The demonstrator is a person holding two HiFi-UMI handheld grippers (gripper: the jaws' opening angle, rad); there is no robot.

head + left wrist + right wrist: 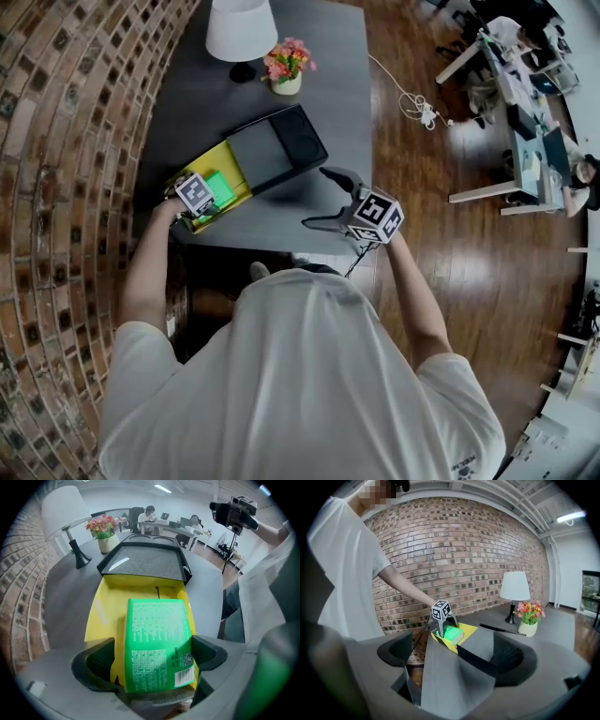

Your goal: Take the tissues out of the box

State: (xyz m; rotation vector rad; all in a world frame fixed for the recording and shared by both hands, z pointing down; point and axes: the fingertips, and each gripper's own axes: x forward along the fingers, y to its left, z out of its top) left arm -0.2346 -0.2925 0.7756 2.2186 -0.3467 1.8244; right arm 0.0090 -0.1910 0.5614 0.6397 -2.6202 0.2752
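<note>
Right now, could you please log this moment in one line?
left gripper: jaws open astride green tissue pack | pack: inside yellow box | right gripper: jaws open, empty

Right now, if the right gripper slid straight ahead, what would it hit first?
Probably the black box lid, lying just beyond its open jaws; the green tissue pack sits farther back. Depth is uncertain.

- Tissue pack [159, 644]: bright green, fine white print, white barcode patch.
- Box [101, 616] under it: yellow, with a black, grey-topped lid [143, 564].
- Table [323, 84] under the box: dark grey.
- Lamp [241, 28] beyond the box: white shade, black base.
- Flowers [289, 58] beside the lamp: pink and orange, in a cream pot.
- Wall [56, 141] left of the box: red-brown brick.
- Marker cube [377, 215] right of the box: black-and-white squares.
</note>
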